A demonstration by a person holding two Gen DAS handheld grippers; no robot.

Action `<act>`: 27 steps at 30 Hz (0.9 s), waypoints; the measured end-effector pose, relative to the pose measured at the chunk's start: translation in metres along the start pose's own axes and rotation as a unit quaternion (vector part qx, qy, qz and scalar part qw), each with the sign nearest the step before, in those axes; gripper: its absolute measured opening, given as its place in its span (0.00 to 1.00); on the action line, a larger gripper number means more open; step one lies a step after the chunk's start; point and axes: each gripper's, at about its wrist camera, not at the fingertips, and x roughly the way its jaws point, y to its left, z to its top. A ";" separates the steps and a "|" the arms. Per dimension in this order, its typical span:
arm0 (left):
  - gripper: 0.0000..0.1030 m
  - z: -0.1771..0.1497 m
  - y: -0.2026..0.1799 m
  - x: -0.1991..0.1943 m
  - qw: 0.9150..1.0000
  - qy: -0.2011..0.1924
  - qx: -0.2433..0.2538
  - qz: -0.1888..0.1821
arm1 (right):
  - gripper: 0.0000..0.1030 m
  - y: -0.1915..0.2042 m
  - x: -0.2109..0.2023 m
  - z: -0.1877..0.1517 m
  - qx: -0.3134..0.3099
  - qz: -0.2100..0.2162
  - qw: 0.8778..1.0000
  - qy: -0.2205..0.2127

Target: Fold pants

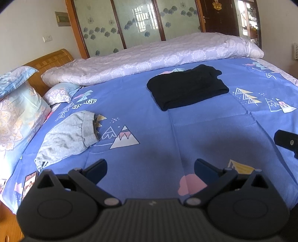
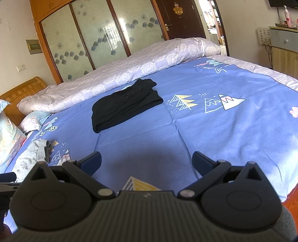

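Now, the scene by parts
Left gripper: the left gripper hangs low over the near part of the bed, its two fingers spread wide apart with nothing between them, only blue cover showing in the gap
Right gripper: the right gripper hangs over the near edge of the bed in the same way, fingers wide apart and empty; a black piece of it shows at the right edge of the left wrist view
Black pants: the black pants lie folded into a compact, roughly rectangular bundle on the blue cover, toward the far side of the bed and just in front of the rolled quilt, well apart from both grippers
Grey pants: the grey pants lie rumpled and unfolded on the left side of the bed, near the pillows, waistband turned toward the middle; in the right wrist view only part of them shows at the left
Bed cover: the blue cover with mountain and tree prints is spread flat, with a few creases
Quilt: a pale lilac quilt is rolled along the far side of the bed
Pillows: floral pillows lean against the wooden headboard on the left
Background: a wardrobe with frosted flowered doors stands behind the bed, and a dark door to its right
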 end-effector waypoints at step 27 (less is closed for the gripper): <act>1.00 -0.003 0.000 0.002 1.000 0.003 0.003 -0.001 | 1.00 0.004 0.000 -0.001 0.003 -0.003 1.000 0.002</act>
